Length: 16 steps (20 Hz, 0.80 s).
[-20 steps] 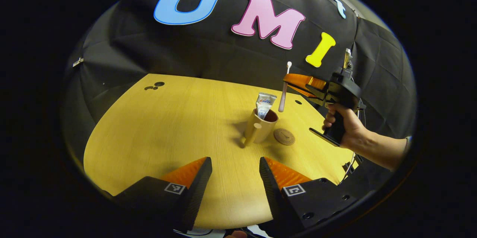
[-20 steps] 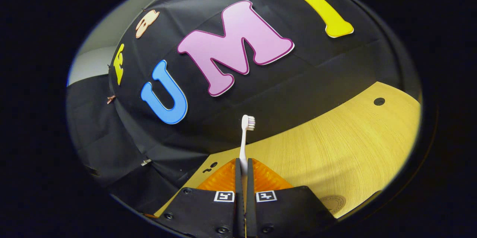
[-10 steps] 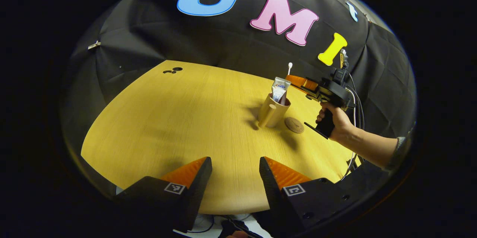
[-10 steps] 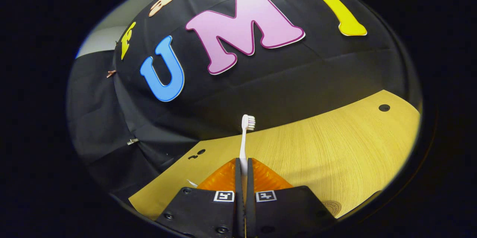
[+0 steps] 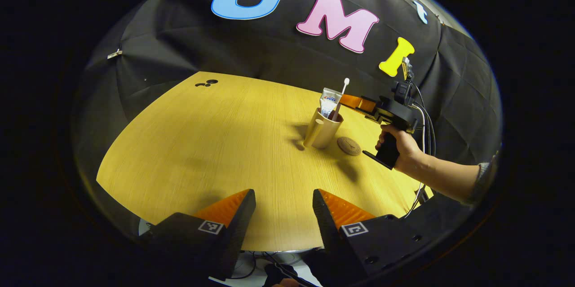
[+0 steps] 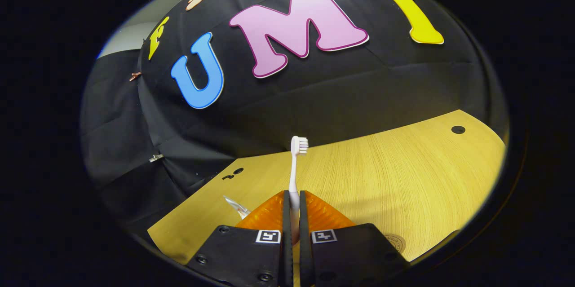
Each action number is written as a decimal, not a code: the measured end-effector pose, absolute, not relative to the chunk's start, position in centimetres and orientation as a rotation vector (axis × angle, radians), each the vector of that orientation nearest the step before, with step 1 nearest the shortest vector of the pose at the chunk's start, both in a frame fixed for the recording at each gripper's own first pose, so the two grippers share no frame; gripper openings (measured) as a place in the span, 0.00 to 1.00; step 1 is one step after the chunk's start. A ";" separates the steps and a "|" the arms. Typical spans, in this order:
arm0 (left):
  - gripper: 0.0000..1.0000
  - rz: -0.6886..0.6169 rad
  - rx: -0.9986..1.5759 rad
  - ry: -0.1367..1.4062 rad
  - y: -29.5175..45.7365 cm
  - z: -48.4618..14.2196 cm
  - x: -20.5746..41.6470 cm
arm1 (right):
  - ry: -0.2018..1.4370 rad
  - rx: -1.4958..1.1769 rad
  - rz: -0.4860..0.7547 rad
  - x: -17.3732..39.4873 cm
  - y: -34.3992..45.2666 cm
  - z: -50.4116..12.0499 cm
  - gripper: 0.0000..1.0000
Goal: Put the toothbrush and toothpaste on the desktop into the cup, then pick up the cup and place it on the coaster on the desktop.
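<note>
The brush [image 6: 294, 174] was held tight in the right tool [image 6: 292, 201], its lower end already in the cup [image 5: 320, 128] below. A gentle release was advised. The left tool [image 5: 284, 206] was wide, empty.

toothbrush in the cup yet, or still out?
Partly in: toothbrush handle end dips inside cup beside toothpaste, right gripper clamped on it.

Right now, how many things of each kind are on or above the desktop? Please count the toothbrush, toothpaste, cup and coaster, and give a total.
Toothbrush: 1, lower end in the cup, right gripper shut on it.
Toothpaste: 1, standing in the cup.
Cup: 1, on the desktop beside the coaster.
Coaster: 1, nothing on it.
Total: 4
</note>
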<state>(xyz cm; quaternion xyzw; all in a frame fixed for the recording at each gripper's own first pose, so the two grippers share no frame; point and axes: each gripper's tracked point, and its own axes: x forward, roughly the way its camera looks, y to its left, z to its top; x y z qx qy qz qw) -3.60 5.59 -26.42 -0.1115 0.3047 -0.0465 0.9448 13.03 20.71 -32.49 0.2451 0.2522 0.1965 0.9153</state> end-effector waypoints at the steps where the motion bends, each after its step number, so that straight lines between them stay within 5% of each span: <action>1: 0.80 -0.096 -0.229 0.616 5.4 -26.1 -3.5 | 0.532 0.507 0.404 12.8 20.6 -32.7 0.10; 8: 0.80 -0.121 -0.218 0.608 3.2 -25.2 -2.3 | 0.637 0.591 0.438 8.4 20.0 -31.9 0.41; 9: 0.80 -0.133 -0.211 0.613 2.8 -25.0 -1.8 | 0.649 0.608 0.436 7.6 19.7 -31.5 0.36; 10: 0.80 -0.146 -0.200 0.620 2.3 -24.9 -1.3 | 0.661 0.623 0.441 6.7 19.4 -31.1 0.57; 11: 0.80 -0.158 -0.187 0.637 1.9 -24.9 -0.7 | 0.671 0.634 0.442 5.6 18.9 -30.6 0.65; 16: 0.80 -0.242 -0.150 0.712 -0.7 -24.9 2.5 | 0.707 0.646 0.431 0.9 15.0 -28.8 0.83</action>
